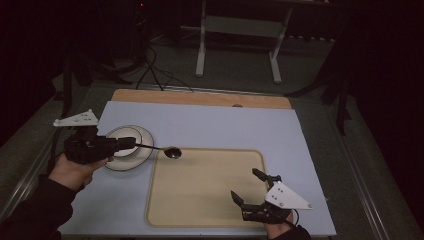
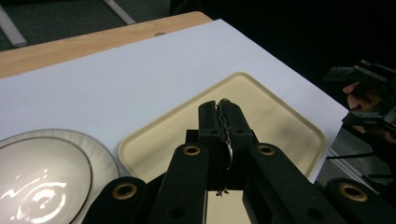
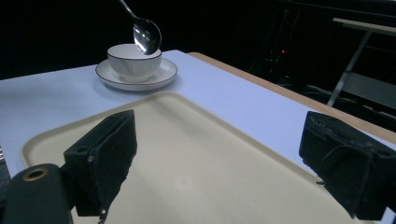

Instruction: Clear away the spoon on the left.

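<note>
We see a wooden table (image 1: 200, 97), its bare edge showing along the far side. A pale blue sheet (image 1: 210, 125) covers most of the top. On the sheet, a cream tray (image 1: 200, 190) with a raised rim and rounded corners lies toward the near side, nothing resting on it. Just beside the tray's far left corner sits a white saucer (image 1: 145, 150), dark-rimmed, with a bowl (image 3: 133, 63) on it.

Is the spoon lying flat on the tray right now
No, the spoon is held up in the air by the left gripper, its bowl hanging near the cup, above the tray.
</note>
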A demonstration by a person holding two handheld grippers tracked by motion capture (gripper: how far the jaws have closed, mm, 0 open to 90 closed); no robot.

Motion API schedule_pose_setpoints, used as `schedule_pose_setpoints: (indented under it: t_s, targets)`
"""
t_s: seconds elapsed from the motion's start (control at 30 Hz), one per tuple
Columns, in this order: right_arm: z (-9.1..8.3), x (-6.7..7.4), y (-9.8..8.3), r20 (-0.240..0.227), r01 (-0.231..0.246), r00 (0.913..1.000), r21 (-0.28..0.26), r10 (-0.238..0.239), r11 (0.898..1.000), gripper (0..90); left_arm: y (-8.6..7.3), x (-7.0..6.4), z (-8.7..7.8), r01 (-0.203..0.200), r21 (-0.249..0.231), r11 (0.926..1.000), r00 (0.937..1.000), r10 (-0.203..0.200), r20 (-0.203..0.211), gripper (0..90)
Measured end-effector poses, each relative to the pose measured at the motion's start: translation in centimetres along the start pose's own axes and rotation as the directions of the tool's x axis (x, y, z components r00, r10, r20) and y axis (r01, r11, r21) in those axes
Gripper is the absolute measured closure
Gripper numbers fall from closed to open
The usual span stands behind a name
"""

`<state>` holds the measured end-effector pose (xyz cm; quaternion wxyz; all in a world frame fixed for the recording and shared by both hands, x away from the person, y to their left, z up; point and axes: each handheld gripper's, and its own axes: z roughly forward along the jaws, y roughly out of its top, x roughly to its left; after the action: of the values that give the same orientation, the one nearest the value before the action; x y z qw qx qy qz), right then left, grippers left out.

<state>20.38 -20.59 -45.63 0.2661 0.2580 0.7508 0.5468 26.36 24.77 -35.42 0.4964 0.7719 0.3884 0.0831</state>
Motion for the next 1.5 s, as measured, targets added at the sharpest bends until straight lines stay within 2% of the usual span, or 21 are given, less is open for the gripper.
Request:
schedule_pose_setpoints:
  t_s: [0.17,0.37,0.57,0.73,0.77,0.8,0.9,0.97,1.0,1.13,1.17,1.2,1.3,1.33,1.37,1.4,1.43,1.47,1.5]
  targets:
    - [0.0,0.0,0.0,0.000,-0.002,1.0000,0.002,0.002,1.000,11.4,0.5,-0.4,0.5,-0.030,0.012,0.9995,0.9989,0.030,0.035,89.5]
    - [0.1,0.1,0.0,-0.002,0.000,1.0000,0.003,0.000,1.000,11.5,0.9,-0.8,1.4,-0.078,0.053,0.9956,0.9941,0.073,0.080,89.5]
    - [0.1,0.1,-0.1,-0.004,-0.002,1.0000,0.005,0.002,1.000,11.4,1.2,-1.0,2.7,-0.128,0.127,0.9837,0.9829,0.109,0.149,89.5]
    - [0.0,0.0,-0.1,-0.003,-0.003,1.0000,0.005,0.003,1.000,11.4,1.5,-1.5,4.0,-0.159,0.192,0.9684,0.9753,0.123,0.183,89.5]
    - [0.0,0.0,-0.1,-0.003,-0.003,1.0000,0.005,0.003,1.000,11.4,1.5,-1.5,4.0,-0.159,0.192,0.9684,0.9753,0.123,0.183,89.4]
    - [0.0,0.0,-0.1,-0.003,-0.004,1.0000,0.005,0.004,1.000,11.4,1.6,-1.7,4.6,-0.171,0.216,0.9613,0.9696,0.126,0.210,89.4]
    - [0.0,0.0,-0.1,-0.004,-0.004,1.0000,0.006,0.004,1.000,11.5,1.6,-1.9,5.2,-0.200,0.247,0.9482,0.9619,0.142,0.234,89.4]
    - [0.0,0.0,-0.1,-0.005,-0.004,1.0000,0.006,0.004,1.000,11.5,1.6,-2.0,5.5,-0.204,0.254,0.9455,0.9601,0.143,0.240,89.4]
    - [0.0,0.0,-0.1,-0.005,-0.004,1.0000,0.006,0.004,1.000,11.5,1.6,-2.1,5.8,-0.215,0.271,0.9382,0.9562,0.146,0.254,89.4]
    - [0.0,-0.1,-0.2,-0.007,-0.006,1.0000,0.009,0.006,1.000,11.5,1.6,-2.2,6.5,-0.231,0.313,0.9211,0.9519,0.148,0.268,89.4]
    - [0.0,-0.1,-0.2,-0.007,-0.006,1.0000,0.009,0.006,1.000,11.5,1.6,-2.2,6.5,-0.231,0.313,0.9211,0.9519,0.148,0.268,89.4]
    - [0.1,-0.1,-0.2,-0.007,-0.006,1.0000,0.009,0.006,1.000,11.5,1.6,-2.2,6.8,-0.236,0.332,0.9133,0.9506,0.146,0.274,89.4]
    - [0.0,-0.1,-0.2,-0.009,-0.006,0.9999,0.009,0.006,1.000,11.4,1.6,-2.3,7.3,-0.252,0.360,0.8983,0.9455,0.150,0.289,89.4]
    - [0.0,-0.1,-0.2,-0.009,-0.008,0.9999,0.008,0.008,1.000,11.5,1.5,-2.3,7.5,-0.257,0.367,0.8941,0.9436,0.149,0.296,89.4]
    - [0.0,-0.1,-0.2,-0.009,-0.008,0.9999,0.008,0.008,1.000,11.5,1.5,-2.3,7.5,-0.257,0.367,0.8941,0.9436,0.149,0.296,89.4]
    - [0.0,-0.1,-0.2,-0.010,-0.008,0.9999,0.007,0.008,1.000,11.5,1.5,-2.5,7.9,-0.268,0.380,0.8852,0.9402,0.154,0.304,89.4]
    - [0.0,-0.1,-0.2,-0.010,-0.010,0.9999,0.008,0.010,1.000,11.5,1.4,-2.5,8.1,-0.270,0.386,0.8820,0.9395,0.153,0.307,89.4]
    - [0.0,-0.1,-0.2,-0.010,-0.012,0.9999,0.008,0.012,1.000,11.5,1.3,-2.6,8.4,-0.278,0.396,0.8753,0.9365,0.155,0.314,89.4]
    - [0.0,-0.1,-0.2,-0.011,-0.013,0.9999,0.009,0.013,1.000,11.4,1.3,-2.6,8.6,-0.282,0.397,0.8734,0.9350,0.157,0.318,89.4]
